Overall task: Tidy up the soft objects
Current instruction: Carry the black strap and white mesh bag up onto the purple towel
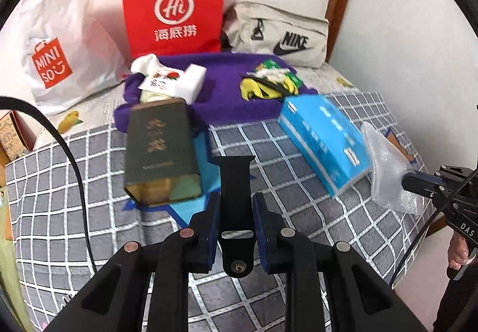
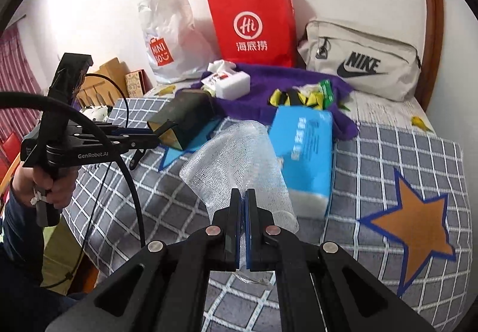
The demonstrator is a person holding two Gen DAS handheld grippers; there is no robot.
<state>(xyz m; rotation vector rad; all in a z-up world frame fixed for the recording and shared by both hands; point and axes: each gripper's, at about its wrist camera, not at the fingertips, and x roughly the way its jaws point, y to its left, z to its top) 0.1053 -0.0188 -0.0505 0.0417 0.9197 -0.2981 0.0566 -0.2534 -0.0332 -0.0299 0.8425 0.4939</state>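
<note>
My left gripper [image 1: 236,208] is shut on a black strap [image 1: 237,182] with a slot and a pin at its near end, which stands up between the pads above the checkered bedspread [image 1: 89,182]. In the right wrist view the left gripper [image 2: 154,138] is in a hand at the left, with the strap [image 2: 136,159] hanging under it. My right gripper [image 2: 242,197] is shut on a clear sheet of bubble wrap [image 2: 239,153], lifted off the bed. From the left wrist view the right gripper [image 1: 410,179] shows at the right edge, with the bubble wrap [image 1: 385,164] flaring from its tips.
A dark green box [image 1: 162,153] lies on a blue star patch, and a blue tissue pack [image 1: 322,141] lies to its right. Behind them a purple towel [image 1: 224,87] carries a white pack and yellow-black items. A red bag [image 1: 174,6], a white Miniso bag and a Nike pouch [image 1: 280,33] line the wall.
</note>
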